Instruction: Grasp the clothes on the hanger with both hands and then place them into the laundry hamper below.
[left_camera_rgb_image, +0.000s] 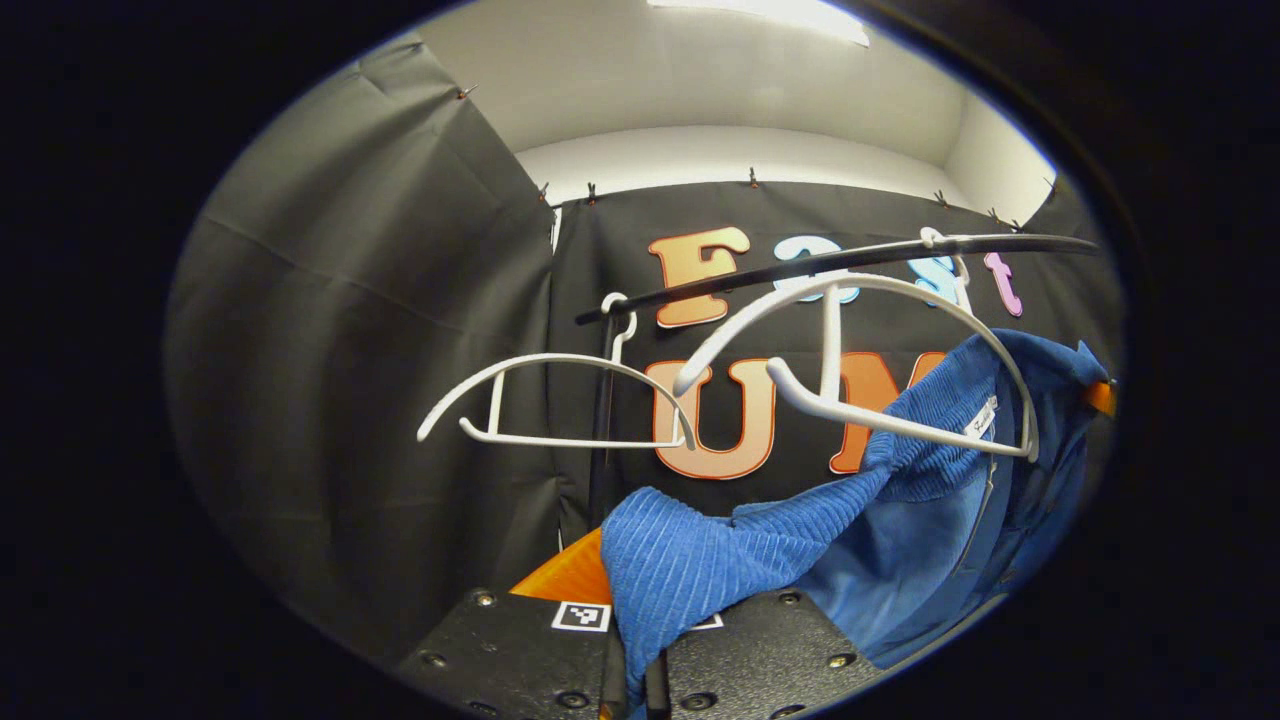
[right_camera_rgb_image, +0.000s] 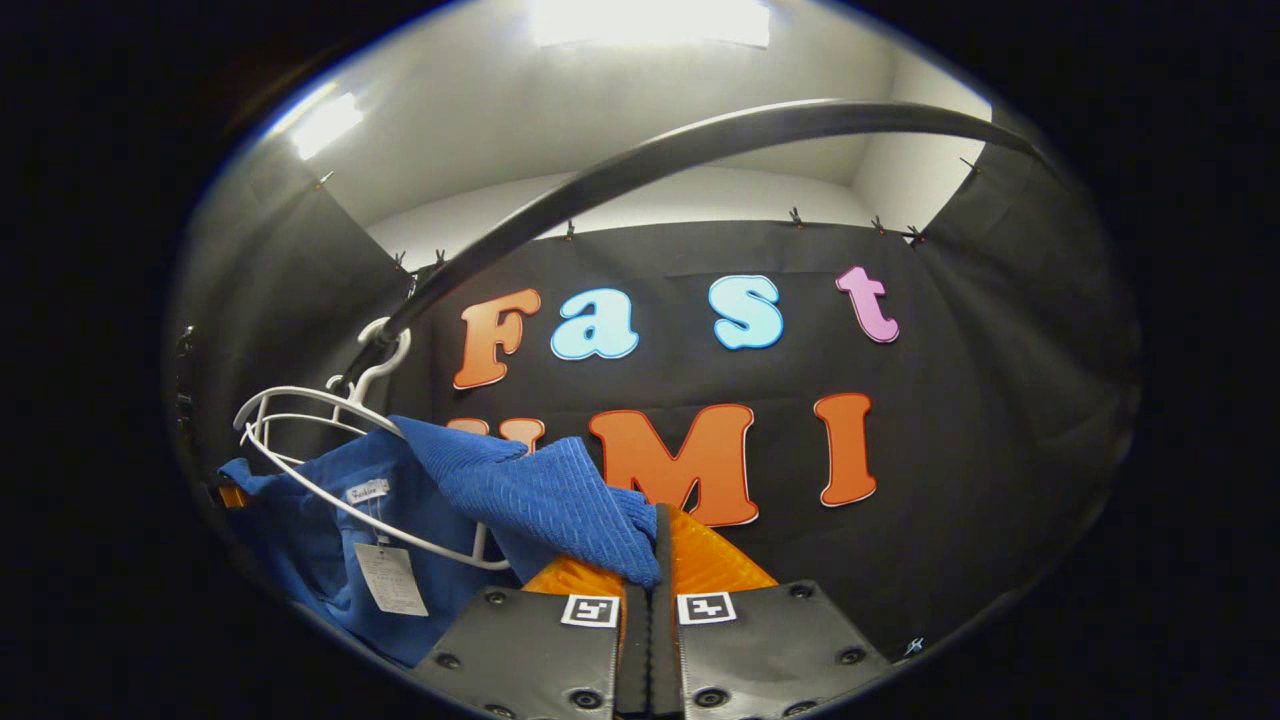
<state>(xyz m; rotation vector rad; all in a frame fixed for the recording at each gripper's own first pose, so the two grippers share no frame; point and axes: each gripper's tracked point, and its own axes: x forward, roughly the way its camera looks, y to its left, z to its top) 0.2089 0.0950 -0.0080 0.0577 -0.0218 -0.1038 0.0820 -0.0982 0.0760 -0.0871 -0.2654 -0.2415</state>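
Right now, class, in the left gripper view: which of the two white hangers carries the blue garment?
The nearer hanger, on the right side of the rail: the blue garment drapes from its far end. The other hanger, further left, hangs bare.

A black rail (left_camera_rgb_image: 850, 258) is running across the booth, in the right gripper view arching overhead (right_camera_rgb_image: 700, 140). An empty white hanger (left_camera_rgb_image: 555, 400) is hanging from the rail's left end, tilting slightly. A dark upright post (left_camera_rgb_image: 603, 440) is dropping down from that same end. Behind the rail, black cloth (left_camera_rgb_image: 350, 300) is covering the walls, with small clips (left_camera_rgb_image: 752, 180) pinning its top edge. Above the rail, a white wall (left_camera_rgb_image: 740, 150) is showing and a ceiling light (right_camera_rgb_image: 650, 20) is glowing.
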